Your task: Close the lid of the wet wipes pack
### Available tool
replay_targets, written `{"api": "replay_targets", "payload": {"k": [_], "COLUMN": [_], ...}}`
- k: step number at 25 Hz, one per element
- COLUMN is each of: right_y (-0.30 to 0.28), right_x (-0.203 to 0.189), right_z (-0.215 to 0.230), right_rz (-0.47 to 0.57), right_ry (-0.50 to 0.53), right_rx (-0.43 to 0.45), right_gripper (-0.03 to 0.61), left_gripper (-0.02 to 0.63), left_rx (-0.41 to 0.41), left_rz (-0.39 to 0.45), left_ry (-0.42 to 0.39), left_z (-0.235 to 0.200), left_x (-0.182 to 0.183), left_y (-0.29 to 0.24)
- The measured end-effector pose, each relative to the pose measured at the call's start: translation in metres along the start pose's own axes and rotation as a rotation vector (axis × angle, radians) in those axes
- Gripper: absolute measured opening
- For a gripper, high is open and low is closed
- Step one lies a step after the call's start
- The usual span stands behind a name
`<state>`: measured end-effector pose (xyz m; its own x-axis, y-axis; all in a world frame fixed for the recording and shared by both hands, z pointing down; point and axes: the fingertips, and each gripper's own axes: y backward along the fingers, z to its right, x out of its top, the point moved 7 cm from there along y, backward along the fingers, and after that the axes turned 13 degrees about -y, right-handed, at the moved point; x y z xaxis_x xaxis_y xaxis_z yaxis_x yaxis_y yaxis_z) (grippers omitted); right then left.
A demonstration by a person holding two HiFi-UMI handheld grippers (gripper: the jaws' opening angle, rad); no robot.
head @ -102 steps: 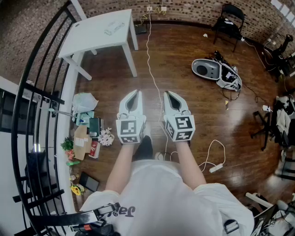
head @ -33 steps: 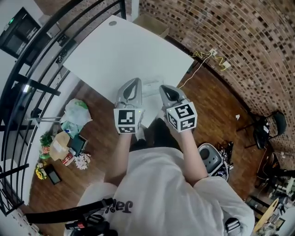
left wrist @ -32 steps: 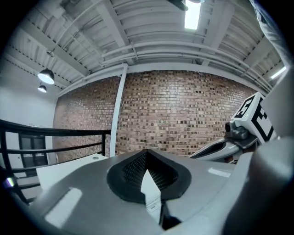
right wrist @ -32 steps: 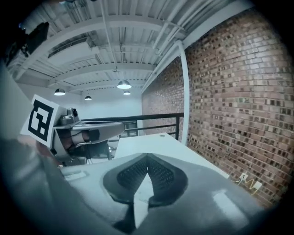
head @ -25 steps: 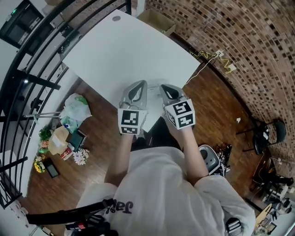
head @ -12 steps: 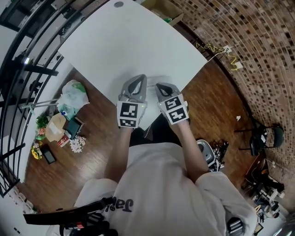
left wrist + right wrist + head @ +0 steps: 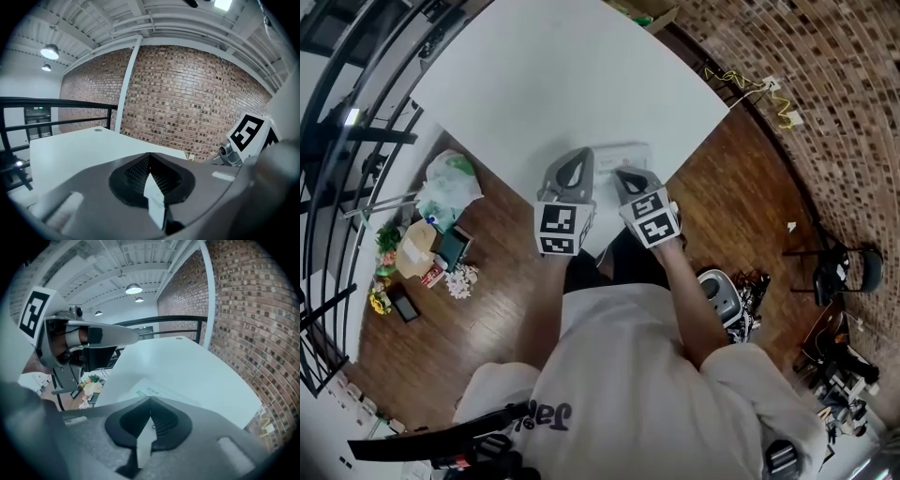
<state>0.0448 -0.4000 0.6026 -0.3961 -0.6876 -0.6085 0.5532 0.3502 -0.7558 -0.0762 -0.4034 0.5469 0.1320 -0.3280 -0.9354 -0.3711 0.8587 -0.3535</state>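
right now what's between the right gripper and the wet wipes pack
Nothing: in the right gripper view the wet wipes pack lies on the table just past the right gripper, jaws shut.

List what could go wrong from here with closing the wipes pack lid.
1. The wet wipes pack lies near the table edge closest to the person; a press with any backward pull might slide it off.
2. The left gripper and right gripper, both shut, sit side by side and might knock together over the pack.
3. The lid cannot be made out from here, so a press may land off it.
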Motion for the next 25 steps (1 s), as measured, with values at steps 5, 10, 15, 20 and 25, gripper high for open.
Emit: {"api": "replay_targets", "payload": {"k": [5,10,15,20,25], "right_y": [-0.010,-0.017,-0.024,-0.026,-0.031], "right_x": [-0.017,-0.026,-0.021,-0.022,-0.023], "right_z": [0.000,0.002,0.001,0.001,-0.002], "right_rz": [-0.046,-0.077,-0.167,-0.192,-0.218], "right_ry": [-0.017,-0.009,0.058,0.091,0.078], "right_rx": [0.003,-0.002,-0.003,-0.033,-0.087], "right_gripper": [-0.009,-0.009,-0.009,-0.009,-0.009], "left_gripper": [0.015,0.015,0.015,0.015,0.015], "left_rx": [-0.008,0.003,0.038,0.057,0.078], "left_rz": [-0.012,-0.025,-0.032,-0.034,-0.031], "left_ry": [0.007,0.011,0.015,0.020,0.021], "left_z": [0.002,0.002,-0.005,-0.006,-0.009], "left_x": [-0.007,-0.012,-0.015,-0.017,-0.018], "left_y": [-0.004,-0.006,-0.005,0.000,0.013]}}
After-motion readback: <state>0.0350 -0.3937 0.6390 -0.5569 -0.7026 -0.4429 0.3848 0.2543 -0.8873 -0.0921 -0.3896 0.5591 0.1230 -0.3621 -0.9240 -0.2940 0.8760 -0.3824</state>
